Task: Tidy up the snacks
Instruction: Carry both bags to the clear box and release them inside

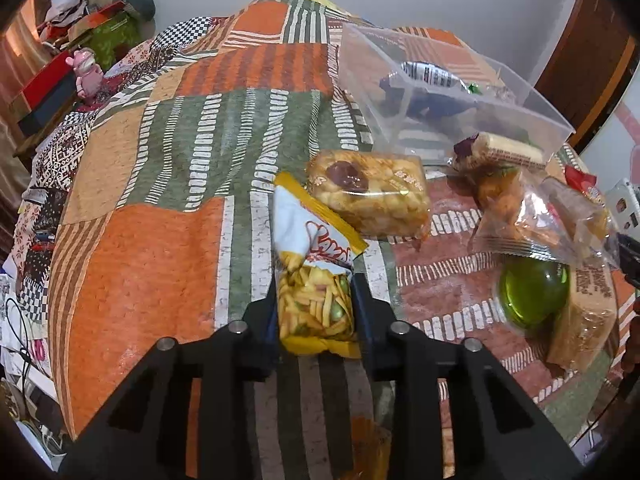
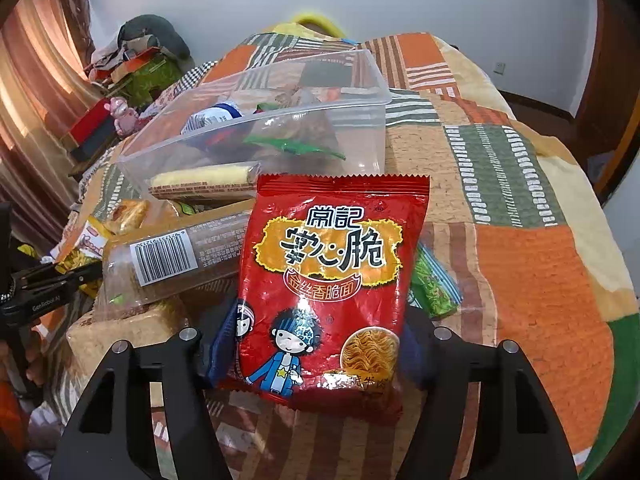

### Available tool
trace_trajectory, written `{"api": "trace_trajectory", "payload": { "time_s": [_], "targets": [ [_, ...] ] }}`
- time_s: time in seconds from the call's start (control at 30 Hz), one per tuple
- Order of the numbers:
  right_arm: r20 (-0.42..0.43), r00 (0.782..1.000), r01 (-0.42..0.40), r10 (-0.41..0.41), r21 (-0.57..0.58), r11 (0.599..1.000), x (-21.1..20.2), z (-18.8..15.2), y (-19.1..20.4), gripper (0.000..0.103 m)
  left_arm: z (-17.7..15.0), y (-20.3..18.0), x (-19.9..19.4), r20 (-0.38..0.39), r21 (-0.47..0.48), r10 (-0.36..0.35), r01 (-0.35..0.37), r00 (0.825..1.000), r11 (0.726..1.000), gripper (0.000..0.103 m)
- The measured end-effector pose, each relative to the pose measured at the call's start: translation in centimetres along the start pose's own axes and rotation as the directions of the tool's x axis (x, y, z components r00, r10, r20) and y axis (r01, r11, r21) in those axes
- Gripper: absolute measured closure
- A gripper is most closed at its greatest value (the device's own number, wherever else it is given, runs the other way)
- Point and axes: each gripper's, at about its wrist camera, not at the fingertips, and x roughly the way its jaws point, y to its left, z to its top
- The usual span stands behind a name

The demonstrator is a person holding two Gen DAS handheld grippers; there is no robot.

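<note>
Left wrist view: left gripper [image 1: 316, 304] pinches the fries packet [image 1: 314, 280] low on the quilt [image 1: 160, 248]; thin film could slip. Right wrist view: right gripper [image 2: 316, 344] pinches the red noodle bag [image 2: 324, 280] before the clear bin [image 2: 360, 136]; squeezing may crush noodles.

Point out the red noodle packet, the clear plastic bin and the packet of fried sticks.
red noodle packet [image 2: 328, 280]: right wrist view, middle of its printed front.
clear plastic bin [image 2: 360, 140]: right wrist view, its near side wall.
packet of fried sticks [image 1: 316, 304]: left wrist view, its clear lower window.
</note>
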Motion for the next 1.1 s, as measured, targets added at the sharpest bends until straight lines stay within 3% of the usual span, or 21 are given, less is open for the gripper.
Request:
{"api": "trace_trajectory", "payload": {
  "time_s": [0.53, 0.87, 1.1],
  "targets": [
    [0.095, 0.995, -0.034, 0.033, 0.016, 0.999, -3.4, 1.8, -0.4, 0.041, 1.4, -1.2, -4.3, 0.101, 0.035, -0.018, 0.015, 0.995, 0.999, 0.079],
    [0.192, 0.981, -0.034, 0.037, -0.017, 0.999, -4.1, 5.6, 0.9, 0.041, 6.5, -4.0, -7.6, 0.234, 0.057, -0.085, 0.074, 0.969, 0.996, 0.079],
    [0.22, 0.974, -0.051, 0.054, -0.02, 0.998, -2.7, 8.5, 1.4, 0.041, 9.8, -6.4, -6.6, 0.249, 0.087, -0.118, 0.099, 0.961, 0.991, 0.079]
  ]
}}
